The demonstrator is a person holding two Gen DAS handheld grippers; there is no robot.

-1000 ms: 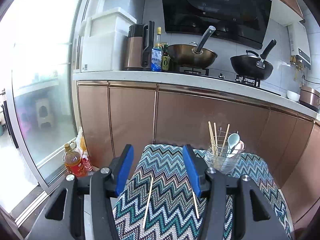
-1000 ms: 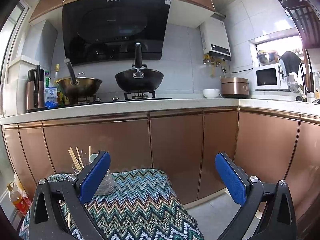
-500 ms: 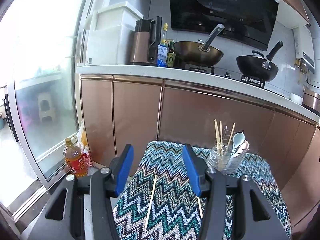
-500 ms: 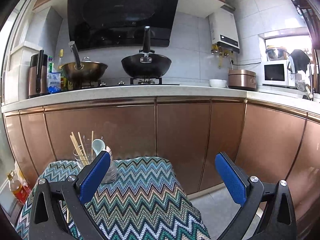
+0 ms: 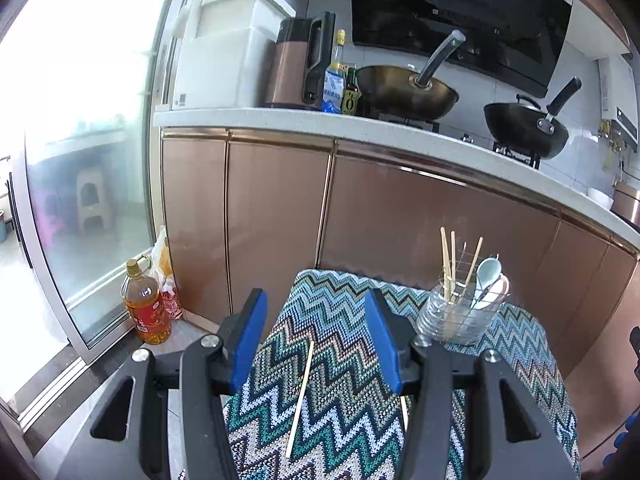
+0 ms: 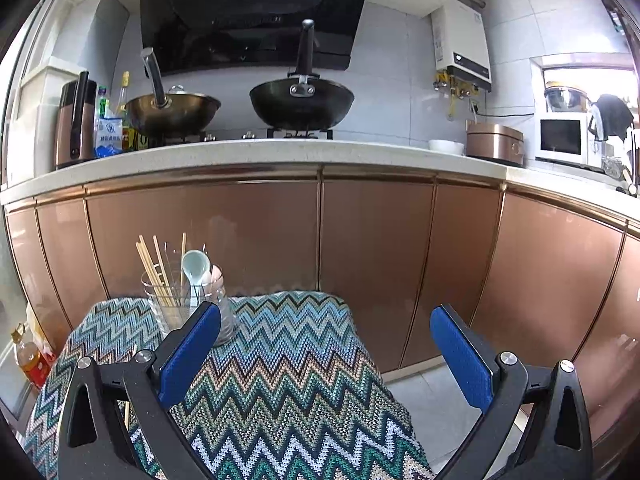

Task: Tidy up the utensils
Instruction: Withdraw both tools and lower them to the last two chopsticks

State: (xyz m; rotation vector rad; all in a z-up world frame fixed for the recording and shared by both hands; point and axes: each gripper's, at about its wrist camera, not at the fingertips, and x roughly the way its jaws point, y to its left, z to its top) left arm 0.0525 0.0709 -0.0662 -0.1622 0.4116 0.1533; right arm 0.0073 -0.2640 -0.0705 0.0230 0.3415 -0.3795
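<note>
A clear glass cup (image 5: 460, 316) stands at the far side of a table under a zigzag cloth (image 5: 340, 320). It holds several wooden chopsticks and spoons, one pale blue. It also shows in the right wrist view (image 6: 180, 312). One loose chopstick (image 5: 301, 392) lies on the cloth between my left gripper's fingers. A second chopstick (image 5: 405, 414) peeks out by the right finger. My left gripper (image 5: 316, 340) is open and empty above the cloth. My right gripper (image 6: 324, 352) is wide open and empty, right of the cup.
Copper cabinet fronts (image 6: 360, 260) stand close behind the table. Two woks (image 6: 302, 102) sit on the stove above. An oil bottle (image 5: 146, 308) stands on the floor at the left by a glass door. Floor shows right of the table (image 6: 440, 408).
Both grippers have dropped and tilted a little, so the counter sits lower in view. The chopsticks and cup have not moved. Both grippers stay open.
</note>
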